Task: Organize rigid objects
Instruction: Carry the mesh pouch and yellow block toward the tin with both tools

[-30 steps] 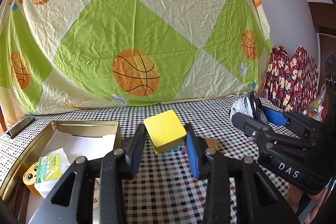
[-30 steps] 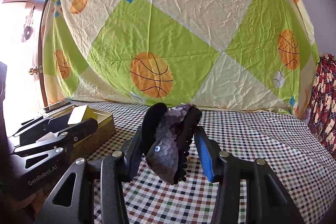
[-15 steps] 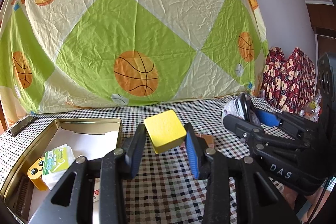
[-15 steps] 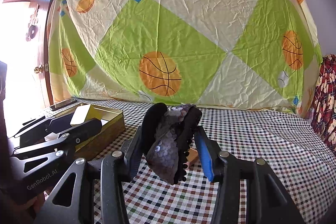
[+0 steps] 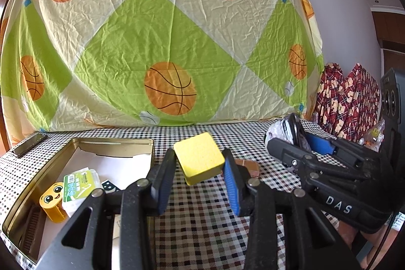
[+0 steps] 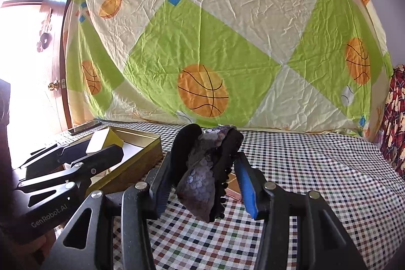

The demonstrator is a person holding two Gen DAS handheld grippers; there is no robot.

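One checked tablecloth (image 5: 202, 224) fronts a basketball-print sheet (image 5: 157, 37)

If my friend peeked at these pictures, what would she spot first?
Probably the big green and cream sheet with orange basketballs, hanging behind the checkered table. Next, the bright yellow block pinched in the left gripper, just right of the open gold tin. Then the sparkly sequined hair clip held up in the right gripper.
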